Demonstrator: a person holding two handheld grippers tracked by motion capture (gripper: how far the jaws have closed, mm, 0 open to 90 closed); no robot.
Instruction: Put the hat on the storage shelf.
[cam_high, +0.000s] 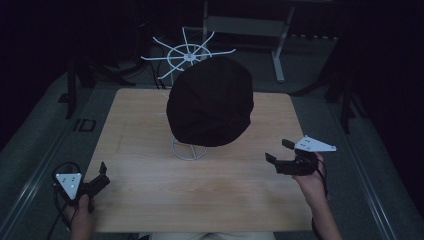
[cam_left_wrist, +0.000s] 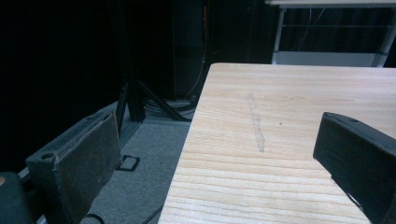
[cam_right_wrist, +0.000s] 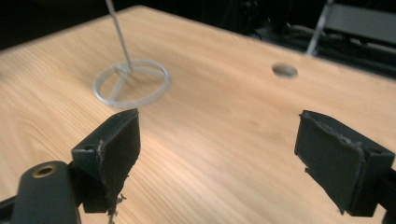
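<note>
On the left, the left hand-held gripper sits low at the near corner of the wooden surface. Its jaws are wide apart and hold nothing. In the left gripper view, its two fingers stand far apart, with bare wood and a faint pale streak between them.

In the middle, a black hat hangs on a thin white wire stand. The hat is round, dark and soft-looking, a bit floppy at the bottom edge. It covers the top of the stand, so just the round wire foot peeks out under it. Behind the hat, a white wire wheel with spokes sticks up.

On the right, the right hand-held gripper is raised a little above the surface and points toward the hat. Its jaws are also wide open and empty. In the right gripper view, the stand's ring foot is ahead, and a small round hole shows in the wood.

It looks like the very start: both grippers are well apart from the hat and nothing is touched yet. Next, the right one likely needs to go forward and up to reach the hat's edge, then pinch the soft cloth gently so the light stand does not tip.
</note>
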